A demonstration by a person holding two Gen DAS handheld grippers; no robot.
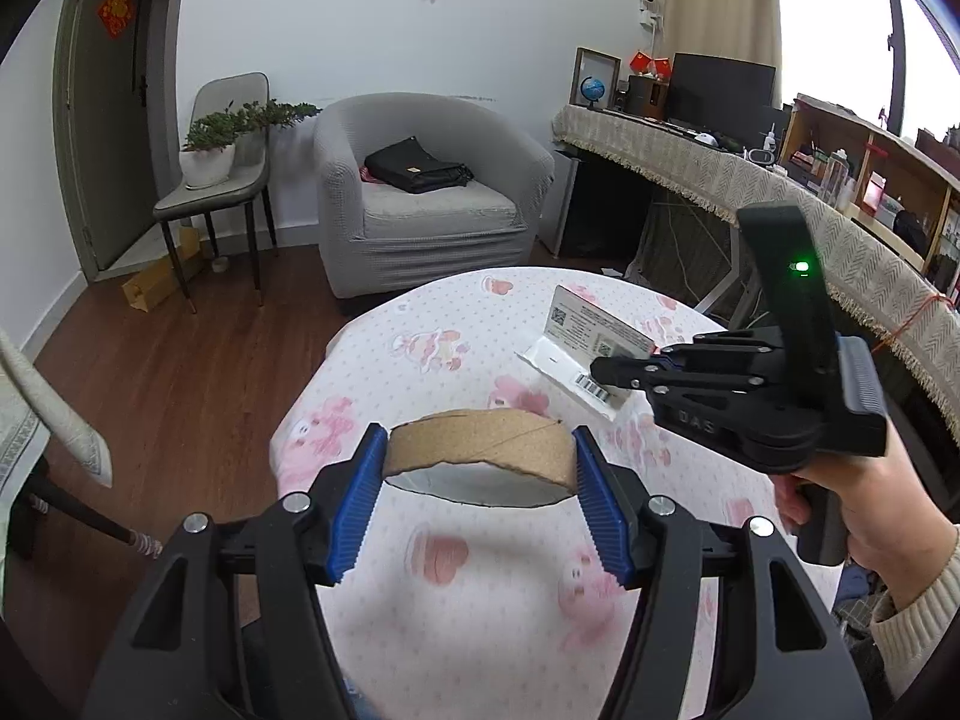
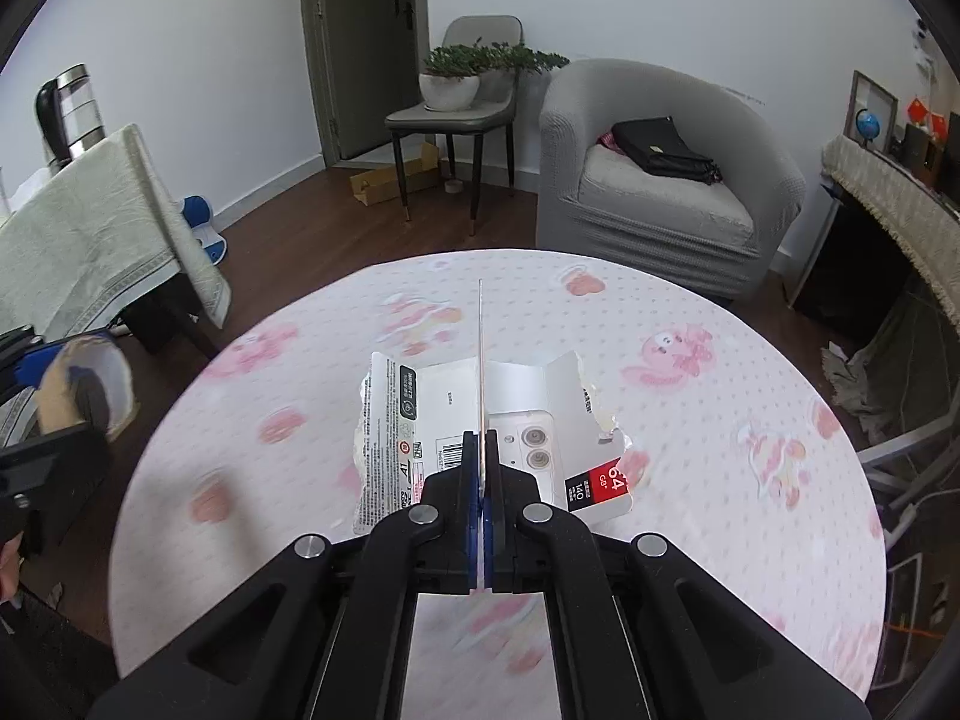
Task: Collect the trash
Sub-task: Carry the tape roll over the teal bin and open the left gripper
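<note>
Cardboard tape core (image 1: 480, 449) sits clamped between the left gripper (image 1: 480, 468)'s blue fingers (image 1: 360, 498), above the pink-patterned bench (image 1: 480, 600). The right gripper (image 2: 482, 480) is clenched on a flattened white package (image 2: 420, 420), one flap upright between its fingers.

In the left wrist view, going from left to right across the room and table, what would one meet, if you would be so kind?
Potted plant on the chair → grey armchair → cardboard ring held by the left gripper → torn white packaging → right gripper.
</note>
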